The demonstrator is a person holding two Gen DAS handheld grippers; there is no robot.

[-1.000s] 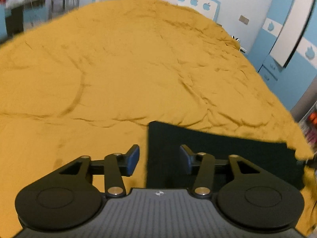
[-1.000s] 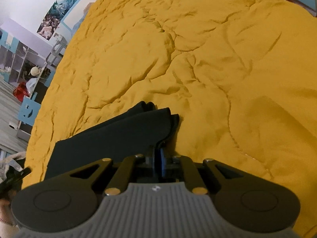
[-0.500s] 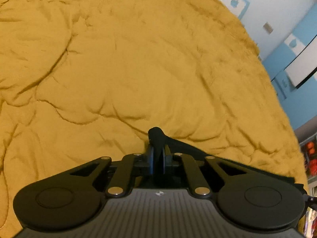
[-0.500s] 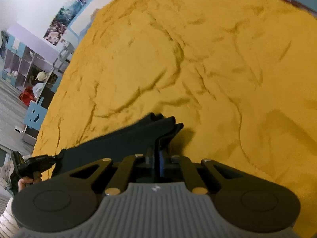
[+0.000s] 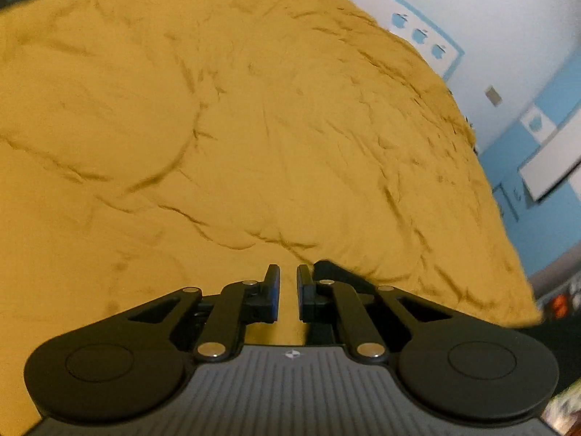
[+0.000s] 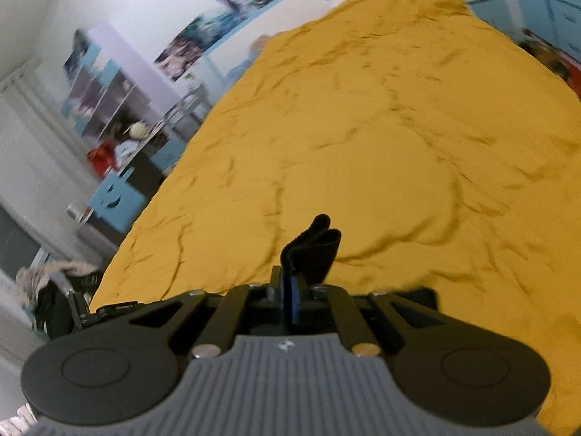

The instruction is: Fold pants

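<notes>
The black pants are pinched in my right gripper, which is shut on a bunched fold that sticks up past the fingertips. More black cloth shows at the gripper's lower right. In the left wrist view my left gripper stands slightly open with bare yellow bedspread in the gap. An edge of the pants lies just right of its right finger, mostly hidden behind the gripper body.
A wrinkled yellow bedspread covers the bed and fills both views. Blue and white cabinets stand to the right of the bed. Shelves and a blue box stand to its left.
My left gripper closed on the pants half a second ago and has now opened and let go. My right gripper stays shut on the pants and has lifted and tilted up.
</notes>
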